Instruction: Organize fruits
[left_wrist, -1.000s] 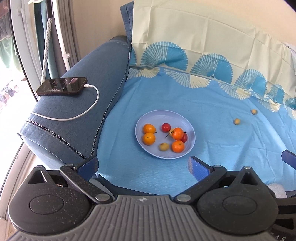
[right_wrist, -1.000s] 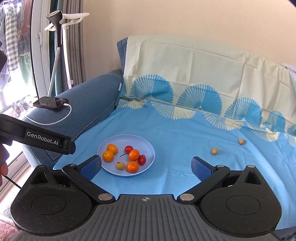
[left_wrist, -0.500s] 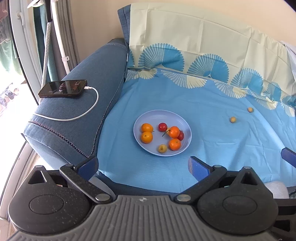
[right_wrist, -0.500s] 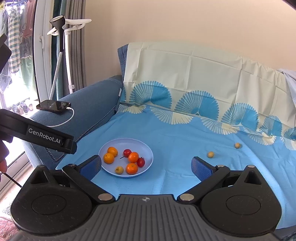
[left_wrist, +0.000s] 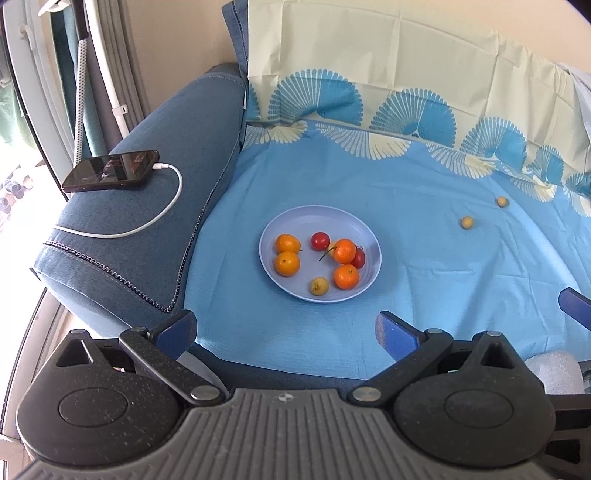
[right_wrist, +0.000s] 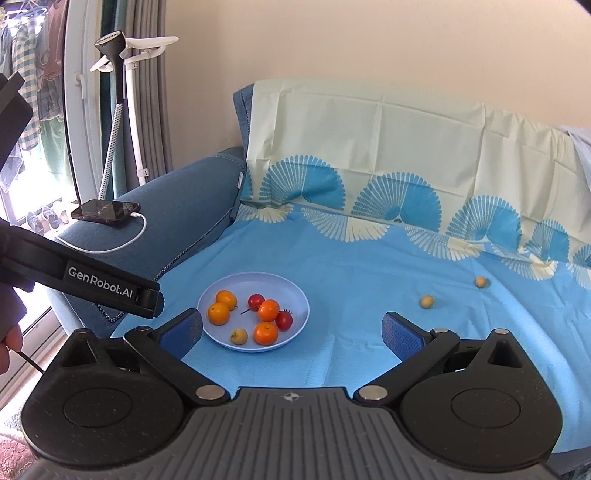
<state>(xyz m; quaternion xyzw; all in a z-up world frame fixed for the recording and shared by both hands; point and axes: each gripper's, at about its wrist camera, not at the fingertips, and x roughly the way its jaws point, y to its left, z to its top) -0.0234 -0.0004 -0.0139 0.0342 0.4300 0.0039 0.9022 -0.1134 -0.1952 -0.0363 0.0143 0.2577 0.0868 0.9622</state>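
Note:
A pale blue plate (left_wrist: 354, 221) (right_wrist: 299, 291) lies on the blue sheet of a sofa seat. It holds several oranges (left_wrist: 287, 263) (right_wrist: 218, 313), two red tomatoes (left_wrist: 320, 240) (right_wrist: 283, 319) and a small yellow fruit (left_wrist: 319, 285) (right_wrist: 239, 336). Two more small yellow fruits (left_wrist: 467, 222) (right_wrist: 426, 301) lie loose on the sheet to the right. My left gripper (left_wrist: 286, 330) is open and empty, hanging back from the plate. My right gripper (right_wrist: 291, 328) is also open and empty.
A phone (left_wrist: 110, 170) (right_wrist: 106, 211) on a white charging cable rests on the blue sofa armrest (left_wrist: 147, 236). A patterned sheet drapes the backrest (right_wrist: 388, 155). The left gripper's body (right_wrist: 81, 277) crosses the right wrist view at left. A garment steamer stand (right_wrist: 122, 74) is by the window.
Both grippers have drawn back and up from the plate, so it looks smaller and farther. Their jaws stay open. No fruit has moved.

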